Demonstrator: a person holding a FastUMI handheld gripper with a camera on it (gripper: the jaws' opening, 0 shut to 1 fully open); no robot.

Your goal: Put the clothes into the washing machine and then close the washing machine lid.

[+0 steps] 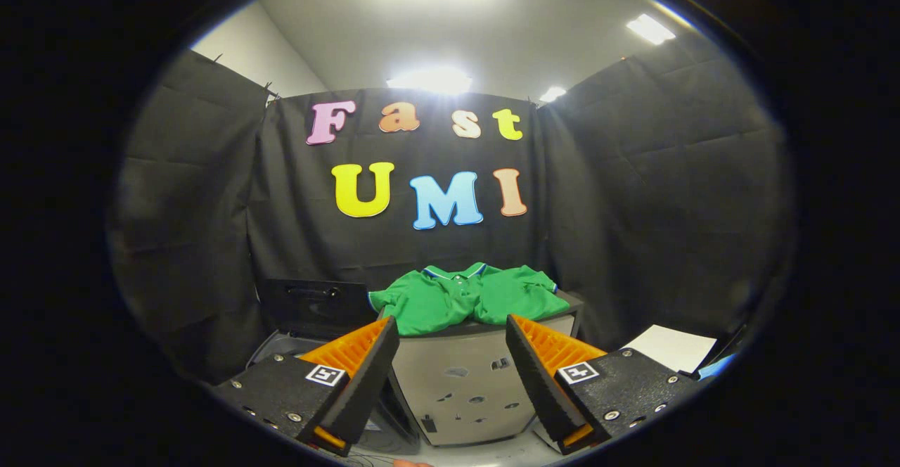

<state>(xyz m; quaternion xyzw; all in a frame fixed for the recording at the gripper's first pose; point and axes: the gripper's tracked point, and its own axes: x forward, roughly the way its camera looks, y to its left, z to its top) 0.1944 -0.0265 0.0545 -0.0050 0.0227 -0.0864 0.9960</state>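
— What's that green thing up there?

— A polo shirt (467, 297), soft knit with a collar edged in a darker stripe. It lies folded and a bit rumpled on top of a grey, boxy unit (460, 389) with rounded corners and a few small dark marks on its front.

— And the washing machine?

— Left of the unit, I think: a dark lid (314, 306) stands raised, flat and rectangular with a handle recess. The opening below it is mostly hidden behind the left finger, so I can't tell what's inside.

— The tongs?

— The tongs (452, 354) are spread wide, holding nothing. Their ribbed, wedge-shaped fingers (355, 368) frame the unit, with the shirt beyond them. A pale sheet (669, 347) lies to the right, cut off.
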